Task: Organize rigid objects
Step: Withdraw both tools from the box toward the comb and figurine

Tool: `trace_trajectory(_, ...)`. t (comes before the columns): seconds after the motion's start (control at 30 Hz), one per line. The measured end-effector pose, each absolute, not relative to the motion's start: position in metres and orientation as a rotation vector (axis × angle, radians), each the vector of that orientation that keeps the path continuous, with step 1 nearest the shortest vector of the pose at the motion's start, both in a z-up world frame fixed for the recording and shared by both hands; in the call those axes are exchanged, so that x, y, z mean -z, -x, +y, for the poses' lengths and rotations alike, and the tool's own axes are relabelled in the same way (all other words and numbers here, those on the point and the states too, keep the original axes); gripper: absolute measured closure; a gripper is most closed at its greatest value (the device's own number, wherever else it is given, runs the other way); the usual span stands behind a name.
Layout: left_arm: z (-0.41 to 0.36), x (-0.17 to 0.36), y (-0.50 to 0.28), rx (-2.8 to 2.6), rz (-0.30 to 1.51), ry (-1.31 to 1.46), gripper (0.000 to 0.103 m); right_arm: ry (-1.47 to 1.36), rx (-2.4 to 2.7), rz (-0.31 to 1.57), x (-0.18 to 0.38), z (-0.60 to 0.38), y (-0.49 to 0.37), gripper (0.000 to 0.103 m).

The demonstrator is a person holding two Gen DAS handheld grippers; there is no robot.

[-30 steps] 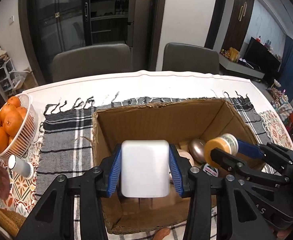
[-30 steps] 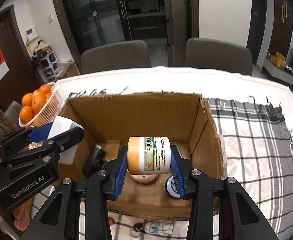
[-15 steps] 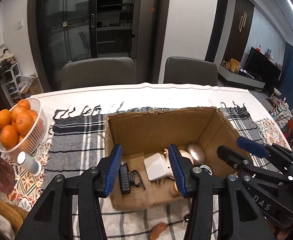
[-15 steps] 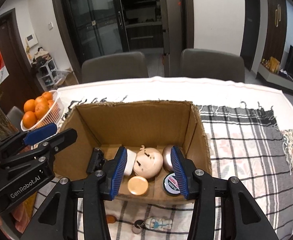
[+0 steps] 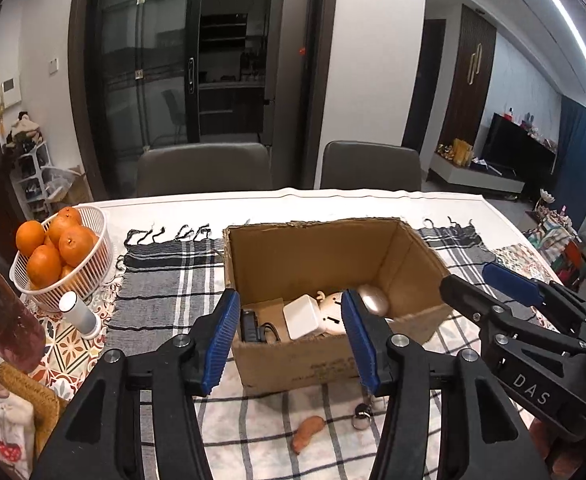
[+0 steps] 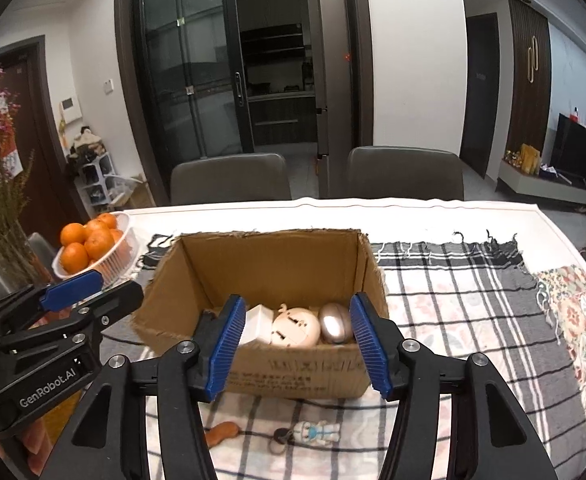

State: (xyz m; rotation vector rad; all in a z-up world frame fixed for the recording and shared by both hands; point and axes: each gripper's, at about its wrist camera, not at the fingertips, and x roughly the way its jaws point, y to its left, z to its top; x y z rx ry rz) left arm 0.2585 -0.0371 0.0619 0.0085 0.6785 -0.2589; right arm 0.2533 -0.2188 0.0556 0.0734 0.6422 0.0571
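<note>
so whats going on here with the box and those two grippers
A person is sorting small items into a cardboard box with two handheld grippers. The left gripper and right gripper are both open and empty, in front of the box. A white adapter, round toy head and metallic oval lie inside; a keychain figure remains on the cloth.

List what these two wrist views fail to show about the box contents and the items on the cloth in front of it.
- Floor of the cardboard box: in both views its near wall hides the front part.
- Black item: left view, partly behind the wall; identity unclear.
- Keychain figure: cut off by the left gripper in the left view; too small for detail in the right.
</note>
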Motion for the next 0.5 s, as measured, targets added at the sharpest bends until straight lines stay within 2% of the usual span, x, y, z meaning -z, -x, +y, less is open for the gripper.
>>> trace_trajectory(0.5,-0.040,-0.041,-0.209,0.273,0.633,-0.067,0.050,-0.110,-0.076,0.606,-0.029,-0.224,-0.206,0.040)
